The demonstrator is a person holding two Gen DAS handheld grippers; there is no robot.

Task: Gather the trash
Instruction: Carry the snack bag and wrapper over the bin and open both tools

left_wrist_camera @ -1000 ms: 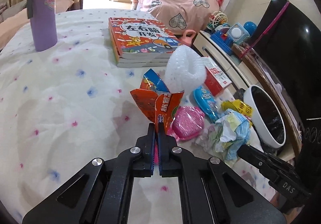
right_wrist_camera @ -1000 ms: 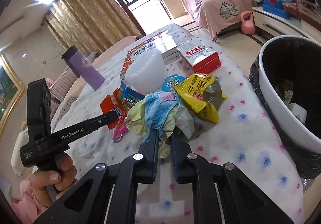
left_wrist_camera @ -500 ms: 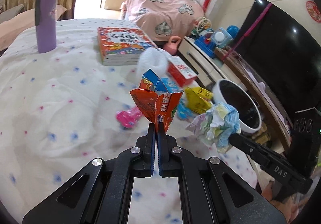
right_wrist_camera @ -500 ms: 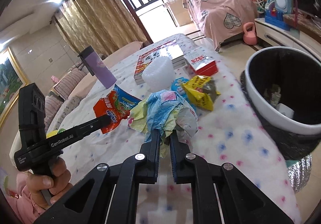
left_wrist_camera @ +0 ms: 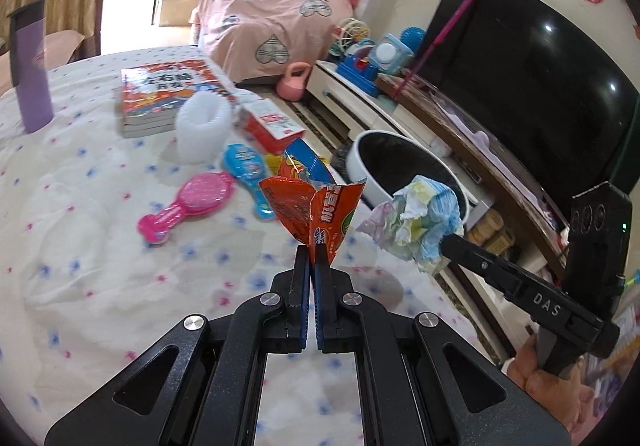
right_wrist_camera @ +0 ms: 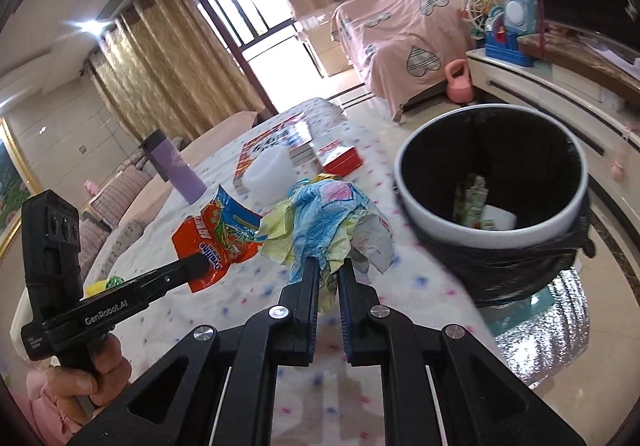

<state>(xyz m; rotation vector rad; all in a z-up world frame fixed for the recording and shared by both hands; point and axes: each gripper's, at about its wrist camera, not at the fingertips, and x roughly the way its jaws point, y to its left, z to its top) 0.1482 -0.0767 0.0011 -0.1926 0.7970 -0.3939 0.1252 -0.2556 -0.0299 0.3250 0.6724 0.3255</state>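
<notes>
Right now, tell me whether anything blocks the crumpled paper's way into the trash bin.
Nothing visible does. The right gripper holds the crumpled paper above the table edge, and the trash bin stands just beyond, its mouth open, with only air between. The snack wrapper in the left gripper hangs on the far side.

bin [right_wrist_camera: 412,202] mouth: open above | table edge [right_wrist_camera: 448,278]: just beside bin

Strong daylight is admitted through the window [right_wrist_camera: 256,26], which is overexposed. Edges are bent by fisheye distortion; the bin [right_wrist_camera: 492,182] appears slightly motion-blurred.
</notes>
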